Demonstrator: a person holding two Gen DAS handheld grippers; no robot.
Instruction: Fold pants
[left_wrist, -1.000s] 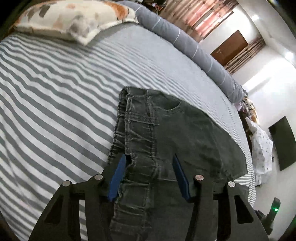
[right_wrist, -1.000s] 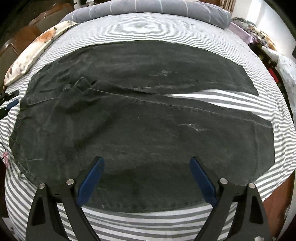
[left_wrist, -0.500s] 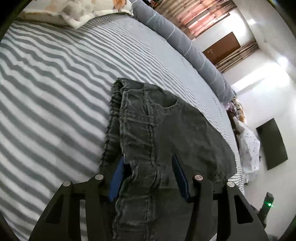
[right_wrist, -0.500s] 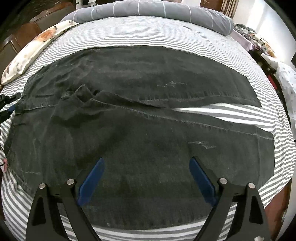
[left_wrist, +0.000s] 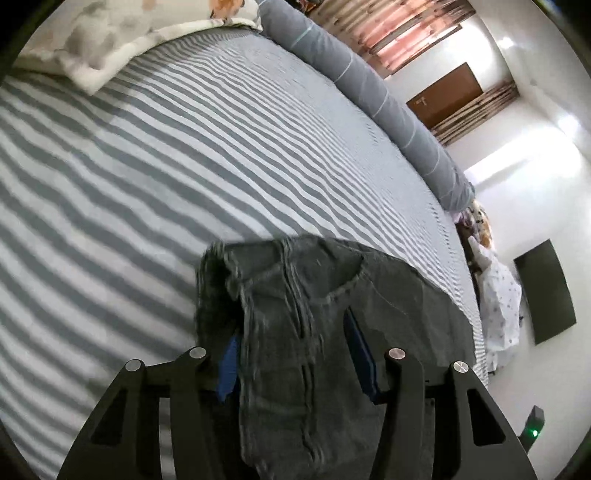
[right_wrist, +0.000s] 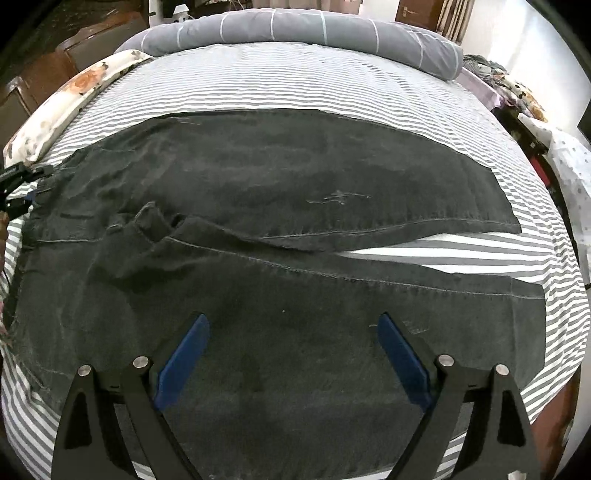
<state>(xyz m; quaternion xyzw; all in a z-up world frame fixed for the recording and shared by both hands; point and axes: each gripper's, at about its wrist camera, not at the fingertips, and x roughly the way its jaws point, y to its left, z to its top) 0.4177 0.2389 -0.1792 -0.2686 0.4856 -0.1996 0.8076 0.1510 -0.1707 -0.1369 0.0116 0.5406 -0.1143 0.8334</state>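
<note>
The left gripper (left_wrist: 295, 354) points slantwise down over the bed, its blue pads closed on the bunched waistband of the dark grey jeans (left_wrist: 306, 332), which rises off the sheet between them. The right gripper (right_wrist: 291, 354) tilts steeply down above the nearer trouser leg, jaws spread wide with nothing between the pads; whether its tips touch the cloth I cannot tell.

In the right wrist view the jeans (right_wrist: 295, 206) lie spread across the striped bedsheet (right_wrist: 295, 74), waist at the left, hems at the right. The two legs part toward the hems, showing a wedge of sheet between them, and the crotch is rucked into a small raised fold. The farther leg lies flat.

Beyond the jeans a broad band of bare sheet runs to the grey bolster (right_wrist: 303, 33) at the far edge. A floral pillow (right_wrist: 74, 96) sits at the left corner. The nearer leg reaches close to the bed's near edge.
</note>
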